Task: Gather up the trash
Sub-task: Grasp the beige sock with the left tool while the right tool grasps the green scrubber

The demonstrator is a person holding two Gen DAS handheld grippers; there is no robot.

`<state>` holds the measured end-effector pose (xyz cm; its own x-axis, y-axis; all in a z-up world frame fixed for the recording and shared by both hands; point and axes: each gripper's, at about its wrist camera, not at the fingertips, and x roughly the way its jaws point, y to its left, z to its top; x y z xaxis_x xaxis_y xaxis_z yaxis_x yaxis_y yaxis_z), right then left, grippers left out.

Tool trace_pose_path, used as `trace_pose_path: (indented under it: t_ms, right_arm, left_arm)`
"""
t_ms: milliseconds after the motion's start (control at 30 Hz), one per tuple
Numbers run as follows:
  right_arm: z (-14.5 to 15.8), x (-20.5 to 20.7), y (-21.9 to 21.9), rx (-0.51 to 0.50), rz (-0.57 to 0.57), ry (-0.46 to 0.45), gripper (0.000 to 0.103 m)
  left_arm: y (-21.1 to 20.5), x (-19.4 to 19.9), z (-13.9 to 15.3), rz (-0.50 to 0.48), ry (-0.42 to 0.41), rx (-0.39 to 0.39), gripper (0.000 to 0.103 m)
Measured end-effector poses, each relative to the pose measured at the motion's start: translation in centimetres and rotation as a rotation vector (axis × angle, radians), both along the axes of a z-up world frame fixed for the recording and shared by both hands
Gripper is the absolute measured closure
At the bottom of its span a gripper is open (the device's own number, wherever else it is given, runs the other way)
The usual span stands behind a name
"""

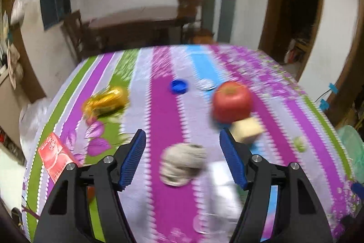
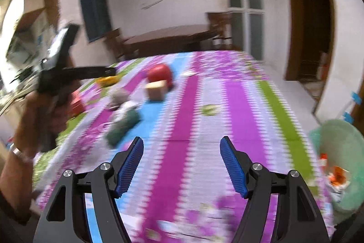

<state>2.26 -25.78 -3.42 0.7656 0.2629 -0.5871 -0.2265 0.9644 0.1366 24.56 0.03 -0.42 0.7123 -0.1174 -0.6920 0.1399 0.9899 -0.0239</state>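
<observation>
My left gripper [image 1: 183, 137] is open and empty above a striped tablecloth [image 1: 166, 111]. A crumpled grey paper ball [image 1: 182, 164] lies just below and between its fingers. A gold wrapper [image 1: 105, 100], a blue bottle cap [image 1: 179, 86], a red packet [image 1: 55, 156] and a small green scrap [image 1: 300, 144] lie around. My right gripper [image 2: 182, 147] is open and empty over the cloth. A green mesh bin [image 2: 339, 156] with scraps inside stands at its right. The paper ball [image 2: 119, 96] and green scrap [image 2: 210, 109] show there too. Both views are blurred.
A red apple [image 1: 232, 101] and a wooden block [image 1: 246, 129] sit right of centre. A clear plastic bottle [image 1: 221, 193] lies near my left gripper; its green label [image 2: 124, 126] shows in the right view. The hand-held left gripper [image 2: 56, 70] is at left. A dark table [image 2: 168, 38] stands behind.
</observation>
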Motion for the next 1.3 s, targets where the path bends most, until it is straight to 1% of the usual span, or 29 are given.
trace_pose_path:
  t_ms: [67, 100, 167, 333, 367, 433, 467, 533, 567, 600, 633, 667, 700, 733, 767, 800, 900, 1000, 1133, 1233, 1300]
  right_arm:
    - [-0.3, 1.0, 2.7, 0.006, 0.065, 0.032, 0.032]
    - [-0.4, 1.5, 3.7, 0.009, 0.092, 0.045, 0.032]
    - [-0.9, 2.7, 6.1, 0.019, 0.144, 0.073, 0.032]
    - [-2.3, 6.2, 9.9, 0.040, 0.175, 0.147, 0.033]
    - [-2.7, 6.9, 10.6, 0.046, 0.177, 0.165, 0.034]
    - [-3.4, 8.3, 11.7, 0.038, 0.175, 0.189, 0.041]
    - [-3.7, 8.9, 12.3, 0.028, 0.174, 0.202, 0.045]
    - [-4.3, 9.8, 12.9, 0.020, 0.167, 0.216, 0.046]
    - [-4.7, 10.2, 12.7, 0.019, 0.163, 0.221, 0.049]
    - [-5.0, 10.4, 12.9, 0.018, 0.157, 0.230, 0.054]
    - [-5.4, 10.7, 12.9, 0.018, 0.150, 0.240, 0.057]
    - [-5.6, 11.0, 12.7, 0.037, 0.145, 0.257, 0.063]
    - [-5.7, 10.9, 12.4, 0.050, 0.142, 0.255, 0.071]
    - [-5.8, 11.0, 12.1, 0.062, 0.136, 0.261, 0.076]
    - [-5.9, 11.0, 11.7, 0.083, 0.133, 0.267, 0.078]
    - [-5.9, 11.0, 11.3, 0.102, 0.130, 0.273, 0.081]
    - [-6.0, 10.6, 10.3, 0.130, 0.127, 0.272, 0.084]
    - [-5.7, 9.8, 9.5, 0.149, 0.126, 0.253, 0.085]
    - [-5.4, 8.6, 8.2, 0.166, 0.104, 0.232, 0.085]
    - [-5.2, 7.7, 6.8, 0.171, 0.080, 0.216, 0.085]
    - [-5.0, 7.0, 6.0, 0.171, 0.066, 0.204, 0.085]
  left_arm:
    - [1.1, 1.1, -1.6, -0.011, 0.049, 0.000, 0.039]
    - [1.5, 1.3, -2.2, -0.033, 0.066, -0.026, 0.043]
    - [1.8, 1.4, -3.3, -0.072, 0.094, -0.072, 0.044]
    - [0.9, 0.8, -3.7, -0.117, 0.079, -0.067, 0.044]
    - [0.9, 0.8, -3.8, -0.116, 0.077, -0.066, 0.044]
    - [1.0, 1.1, -4.2, -0.111, 0.099, -0.085, 0.044]
    - [1.1, 1.3, -4.4, -0.115, 0.115, -0.108, 0.044]
    - [1.4, 1.7, -4.7, -0.111, 0.128, -0.138, 0.044]
    - [1.5, 1.8, -4.7, -0.110, 0.130, -0.148, 0.046]
    - [1.6, 1.9, -4.8, -0.110, 0.130, -0.159, 0.048]
    - [1.7, 2.0, -4.8, -0.107, 0.128, -0.166, 0.049]
    - [1.8, 1.9, -4.8, -0.107, 0.123, -0.172, 0.052]
    - [1.8, 1.9, -4.8, -0.111, 0.115, -0.180, 0.057]
    - [1.8, 1.9, -4.7, -0.113, 0.112, -0.186, 0.060]
    - [1.8, 1.9, -4.6, -0.118, 0.110, -0.196, 0.064]
    - [1.8, 1.9, -4.6, -0.118, 0.109, -0.201, 0.065]
    - [1.9, 1.9, -4.7, -0.121, 0.101, -0.208, 0.070]
    - [2.0, 1.6, -4.5, -0.122, 0.097, -0.220, 0.073]
    - [2.2, 0.9, -4.0, -0.110, 0.069, -0.209, 0.073]
    - [2.5, 0.3, -3.4, -0.111, 0.046, -0.225, 0.074]
    - [2.4, -0.2, -2.8, -0.112, 0.018, -0.203, 0.074]
